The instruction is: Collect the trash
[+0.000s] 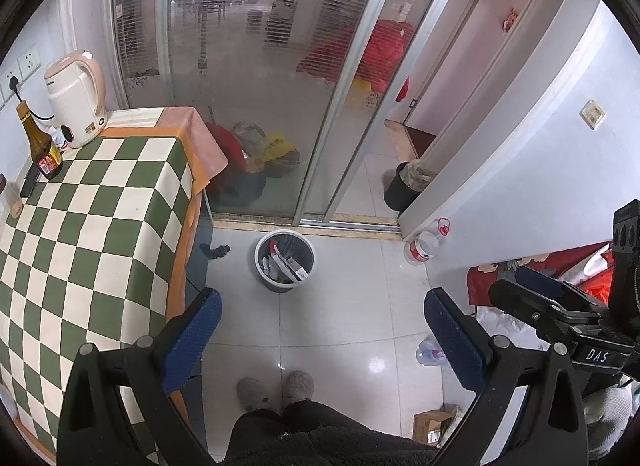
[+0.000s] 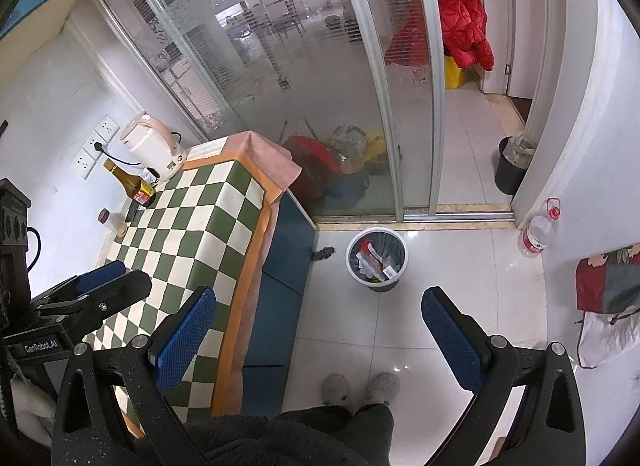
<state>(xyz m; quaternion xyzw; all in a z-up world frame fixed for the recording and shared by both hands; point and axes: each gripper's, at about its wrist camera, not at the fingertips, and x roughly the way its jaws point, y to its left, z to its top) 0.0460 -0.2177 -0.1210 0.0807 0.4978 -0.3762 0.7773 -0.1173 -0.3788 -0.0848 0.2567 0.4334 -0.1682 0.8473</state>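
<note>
Both grippers are empty, and each holds its blue-padded fingers spread wide: the left gripper point(image 1: 322, 340) and the right gripper point(image 2: 320, 336) hang side by side, high over pale floor tiles, above the person's grey slippers point(image 1: 276, 386). Straight ahead of both, on the floor before the sliding glass door point(image 1: 256, 77), stands the grey waste bin point(image 1: 285, 260) with a dark liner and several wrappers already inside. Seen through the left wrist camera it sits almost centred between the fingers; through the right wrist camera it lies slightly left of centre, so neither hand looks clearly nearer. Loose trash is harder to pin down: a small dark clump point(image 1: 216, 252) lies on the tiles just left of the bin, beside the blue cabinet point(image 2: 280, 286) under the checkered tablecloth point(image 1: 88, 225), and a crushed clear bottle point(image 1: 430, 352) lies low to the right. I judge the clump the likelier target, calling for a descent forward and leftward.
</note>
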